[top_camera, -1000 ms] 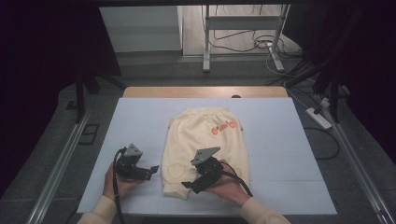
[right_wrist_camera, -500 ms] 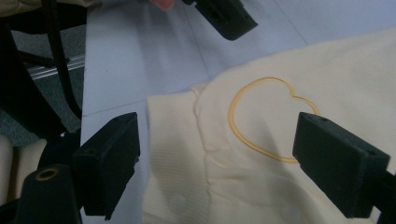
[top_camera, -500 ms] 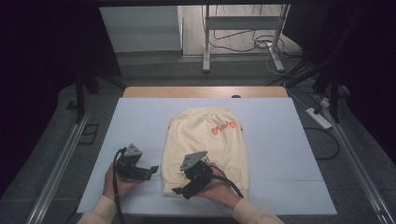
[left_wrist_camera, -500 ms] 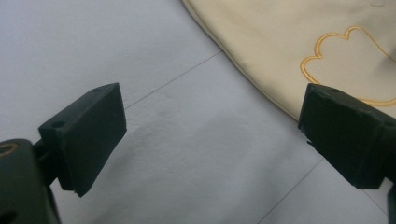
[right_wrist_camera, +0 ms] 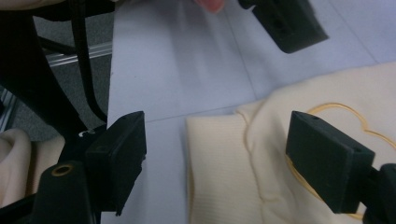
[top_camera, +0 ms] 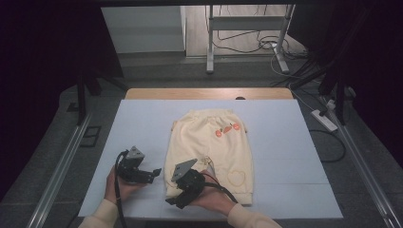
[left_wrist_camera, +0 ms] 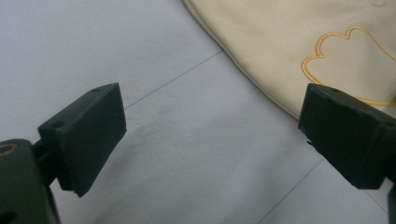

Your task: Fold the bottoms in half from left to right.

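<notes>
Left gripper (top_camera: 154, 172): held low over the table's near left part, body lying roughly level, jaws pointing toward the garment's left edge. Left hand (top_camera: 119, 183) cups it from below, cream sleeve (top_camera: 97, 218) entering from the bottom edge. In the left gripper view the jaws stand spread wide with nothing between them but bare mat; the garment edge and a stitched yellow outline (left_wrist_camera: 348, 51) lie just beyond the right-hand jaw.

Right gripper (top_camera: 172, 202): over the near left corner of the garment, angled down and toward the near table edge, grey three-cornered plate (top_camera: 183, 167) on top. Right hand (top_camera: 211, 194) grips it from behind, cable (top_camera: 225, 191) looping over the wrist. Jaws spread, having just been closing a little; in the right gripper view the ribbed hem corner (right_wrist_camera: 212, 163) of the garment lies between them, pads not pressing on it. The left gripper's jaw shows at the top of that view.

Cream garment (top_camera: 214, 147): lies flat near the middle of the mat, waistband away from the person, hem toward them. Small orange-red motif (top_camera: 226, 129) near the upper right; heart-like outline (top_camera: 236, 176) near the lower right.

Surface: pale blue-grey mat (top_camera: 294, 156) with faint seam lines, on a wooden table (top_camera: 209, 93) whose far edge shows bare.

Room: grey floor, metal rails (top_camera: 59, 166) either side, a stand (top_camera: 247, 28) and loose cables behind, a power strip (top_camera: 324, 120) at right. Surround is dark.
</notes>
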`<state>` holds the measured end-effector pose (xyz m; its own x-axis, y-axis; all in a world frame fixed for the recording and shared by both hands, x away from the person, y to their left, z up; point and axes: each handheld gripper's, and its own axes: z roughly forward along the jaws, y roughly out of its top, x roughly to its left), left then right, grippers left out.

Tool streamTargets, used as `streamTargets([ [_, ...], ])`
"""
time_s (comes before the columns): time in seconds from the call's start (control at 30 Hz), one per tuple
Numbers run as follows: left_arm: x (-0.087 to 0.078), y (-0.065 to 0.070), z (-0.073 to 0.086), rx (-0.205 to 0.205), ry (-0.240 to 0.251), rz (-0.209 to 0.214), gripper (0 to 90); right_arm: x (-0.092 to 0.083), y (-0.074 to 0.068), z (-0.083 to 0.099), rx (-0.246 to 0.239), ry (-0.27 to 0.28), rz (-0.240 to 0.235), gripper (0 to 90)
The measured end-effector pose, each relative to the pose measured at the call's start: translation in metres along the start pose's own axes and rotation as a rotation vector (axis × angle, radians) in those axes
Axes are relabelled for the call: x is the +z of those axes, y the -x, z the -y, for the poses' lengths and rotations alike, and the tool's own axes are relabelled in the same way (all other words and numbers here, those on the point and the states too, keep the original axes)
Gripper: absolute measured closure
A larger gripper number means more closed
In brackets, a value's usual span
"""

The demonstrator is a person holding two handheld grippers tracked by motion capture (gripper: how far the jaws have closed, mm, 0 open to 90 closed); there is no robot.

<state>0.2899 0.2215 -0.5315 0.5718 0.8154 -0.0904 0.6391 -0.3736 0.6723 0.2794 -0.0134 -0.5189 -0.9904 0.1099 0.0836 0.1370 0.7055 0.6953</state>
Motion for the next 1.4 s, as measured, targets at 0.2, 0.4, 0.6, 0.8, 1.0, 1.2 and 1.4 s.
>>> streamTargets([
  [0.2,0.0,0.0,0.0,-0.002,-0.001,-0.002,7.3,0.012,-0.003,-0.001,-0.027,-0.058,0.008,25.1],
  [0.4,0.0,-0.001,0.0,-0.005,-0.001,-0.002,7.2,0.014,-0.002,0.0,-0.03,-0.068,0.032,31.0],
  [0.6,-0.001,-0.001,0.001,-0.006,0.002,-0.006,7.3,0.014,-0.005,0.001,-0.084,-0.087,0.09,42.6],
  [0.8,-0.001,-0.002,0.001,-0.008,0.001,-0.007,7.3,0.011,-0.005,0.003,-0.108,-0.091,0.138,61.0],
  [1.0,-0.001,-0.003,0.0,-0.011,0.005,-0.007,7.3,0.004,0.0,0.002,-0.086,-0.096,0.133,74.6],
  [1.2,0.0,-0.005,-0.008,-0.02,0.02,0.01,7.5,0.002,-0.001,0.002,-0.089,-0.08,0.125,76.6],
  [1.4,0.0,-0.008,-0.021,-0.03,0.039,0.032,8.0,0.001,-0.001,0.002,-0.089,-0.078,0.123,76.9],
])
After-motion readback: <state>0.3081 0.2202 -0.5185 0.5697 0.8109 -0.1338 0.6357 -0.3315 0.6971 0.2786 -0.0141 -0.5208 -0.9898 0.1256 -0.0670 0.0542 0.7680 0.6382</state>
